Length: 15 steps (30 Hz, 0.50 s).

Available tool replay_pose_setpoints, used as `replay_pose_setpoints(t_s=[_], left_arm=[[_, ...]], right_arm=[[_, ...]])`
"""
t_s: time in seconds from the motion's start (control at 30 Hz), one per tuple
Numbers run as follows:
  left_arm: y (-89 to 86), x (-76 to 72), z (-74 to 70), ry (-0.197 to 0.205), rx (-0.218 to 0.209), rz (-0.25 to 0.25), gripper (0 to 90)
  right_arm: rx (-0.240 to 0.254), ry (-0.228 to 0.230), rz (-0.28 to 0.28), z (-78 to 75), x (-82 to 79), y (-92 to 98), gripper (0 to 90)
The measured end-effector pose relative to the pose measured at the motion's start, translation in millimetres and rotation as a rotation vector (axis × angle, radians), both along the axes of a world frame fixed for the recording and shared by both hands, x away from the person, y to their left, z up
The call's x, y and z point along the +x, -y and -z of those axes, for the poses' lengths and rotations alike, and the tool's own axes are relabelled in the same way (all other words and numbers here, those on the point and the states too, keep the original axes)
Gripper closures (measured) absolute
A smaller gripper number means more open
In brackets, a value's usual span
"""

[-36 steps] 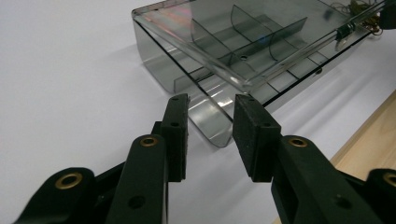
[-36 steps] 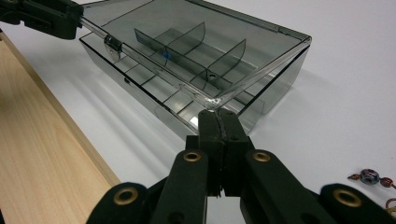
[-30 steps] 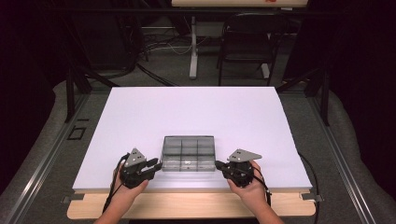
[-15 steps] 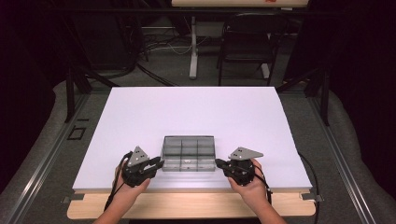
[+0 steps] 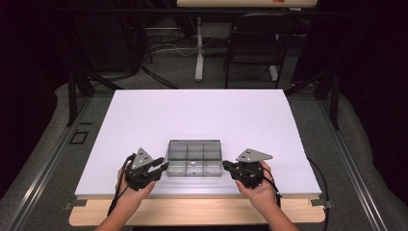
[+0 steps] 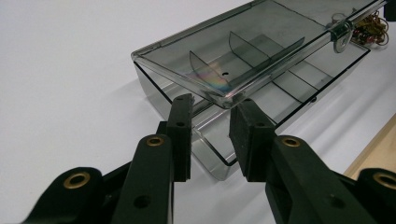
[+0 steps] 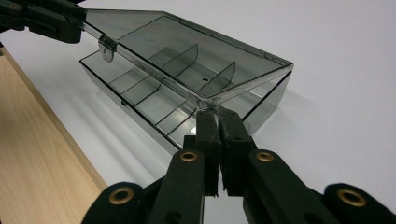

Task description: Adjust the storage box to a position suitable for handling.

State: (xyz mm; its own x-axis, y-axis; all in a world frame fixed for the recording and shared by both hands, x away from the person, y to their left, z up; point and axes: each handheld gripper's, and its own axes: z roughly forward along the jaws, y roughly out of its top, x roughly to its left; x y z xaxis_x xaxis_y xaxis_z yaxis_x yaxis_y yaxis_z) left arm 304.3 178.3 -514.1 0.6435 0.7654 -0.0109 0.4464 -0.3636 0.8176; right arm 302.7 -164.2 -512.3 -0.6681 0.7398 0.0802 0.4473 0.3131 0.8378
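Note:
A smoky clear compartment box [image 5: 194,158] lies near the table's front edge, its hinged lid [image 6: 261,32] raised a little off the base [image 6: 299,88]. My left gripper [image 5: 162,166] is at the box's left front corner. Its jaws have just been opening, and the lid's corner sits over the gap between the pads [image 6: 181,135] without being pressed. My right gripper [image 5: 226,166] is at the right front corner. In the right gripper view the right gripper [image 7: 218,114] is shut, its tips touching the lid's corner [image 7: 205,100] from below. Dividers [image 7: 180,58] show inside; the compartments look empty.
The white tabletop [image 5: 192,115] spreads behind the box, and a wooden strip [image 5: 192,211] runs along its front. A small latch [image 7: 108,49] sits mid-front on the lid. A black chair [image 5: 255,43] and a table leg stand on the floor beyond.
Both hands and the box keep their places. The left gripper's jaws stand slightly wider than half a second ago.

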Motion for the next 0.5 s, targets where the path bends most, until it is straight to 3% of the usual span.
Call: replay_pose_setpoints(t_s=[0.5], left_arm=[[0.6, 3.0, -11.3, 0.035, 0.004, 0.002, 69.2]], right_arm=[[0.032, 0.004, 0.023, -7.3, 6.3, 2.7, 82.9]])
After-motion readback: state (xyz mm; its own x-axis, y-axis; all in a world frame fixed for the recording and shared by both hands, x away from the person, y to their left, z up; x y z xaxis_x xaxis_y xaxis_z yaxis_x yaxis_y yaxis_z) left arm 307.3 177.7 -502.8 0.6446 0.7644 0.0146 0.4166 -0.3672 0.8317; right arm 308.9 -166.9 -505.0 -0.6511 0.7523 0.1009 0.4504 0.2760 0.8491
